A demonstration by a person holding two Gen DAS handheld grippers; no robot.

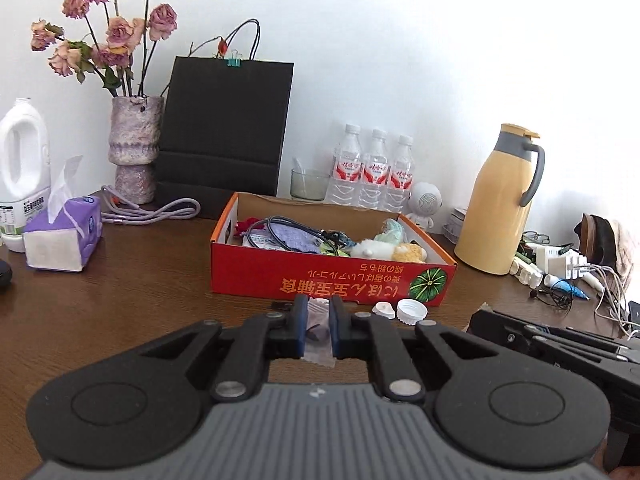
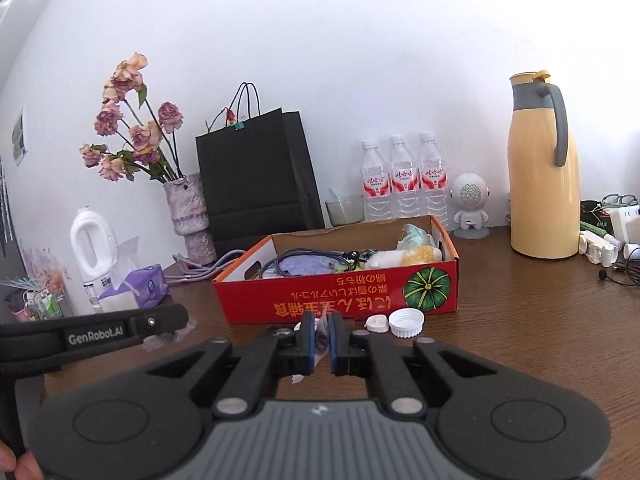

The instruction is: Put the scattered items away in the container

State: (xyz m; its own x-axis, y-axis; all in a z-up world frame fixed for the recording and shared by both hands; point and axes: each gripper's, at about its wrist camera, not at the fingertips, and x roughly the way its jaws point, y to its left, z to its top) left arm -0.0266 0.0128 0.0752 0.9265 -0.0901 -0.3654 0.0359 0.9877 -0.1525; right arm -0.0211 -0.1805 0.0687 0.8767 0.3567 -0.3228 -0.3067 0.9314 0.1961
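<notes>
The red cardboard box (image 1: 280,276) stands open in the middle of the brown table, with cables, a purple cloth and a plush toy inside. My left gripper (image 1: 319,307) hovers just in front of it, shut on a small clear plastic bag (image 1: 319,330) with something dark in it. In the right wrist view, my right gripper (image 2: 322,320) is also before the box (image 2: 256,300), shut on a small clear packet (image 2: 320,342). Two white caps (image 1: 412,311) (image 2: 406,322) lie on the table at the box's front. The two grippers sit side by side, the left gripper (image 2: 178,317) left of the right gripper (image 1: 480,322).
Behind the box stand a black paper bag (image 1: 224,128), a vase of dried roses (image 1: 134,148), three water bottles (image 1: 374,172) and a glass. A yellow thermos jug (image 1: 500,200), chargers and cables (image 1: 568,264) crowd the right. A tissue pack (image 1: 64,236) and a white jug (image 1: 22,168) sit left.
</notes>
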